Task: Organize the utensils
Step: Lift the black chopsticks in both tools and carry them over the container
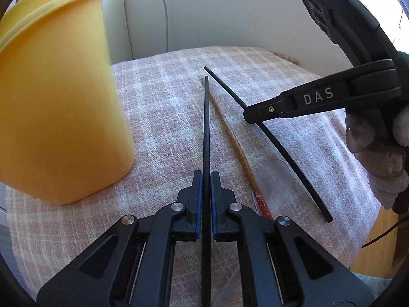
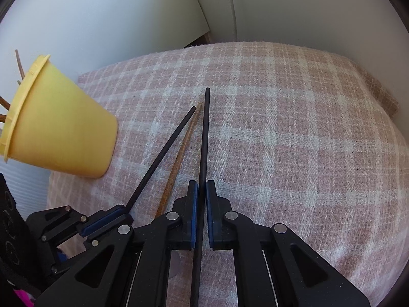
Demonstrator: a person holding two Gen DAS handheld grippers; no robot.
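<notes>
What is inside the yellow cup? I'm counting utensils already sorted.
Thin brown sticks poke out above the yellow cup's rim in the right wrist view. Their number and lower ends are hidden by the cup's wall.

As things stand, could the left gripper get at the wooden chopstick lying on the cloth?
Probably not yet: the left gripper is shut on a black chopstick. The wooden chopstick itself lies uncovered beside it.

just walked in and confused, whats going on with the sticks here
A person is sorting chopsticks on a checked cloth. The left gripper and the right gripper are each shut on a black chopstick. A wooden chopstick lies on the cloth between them. A yellow cup already holds some sticks.
</notes>
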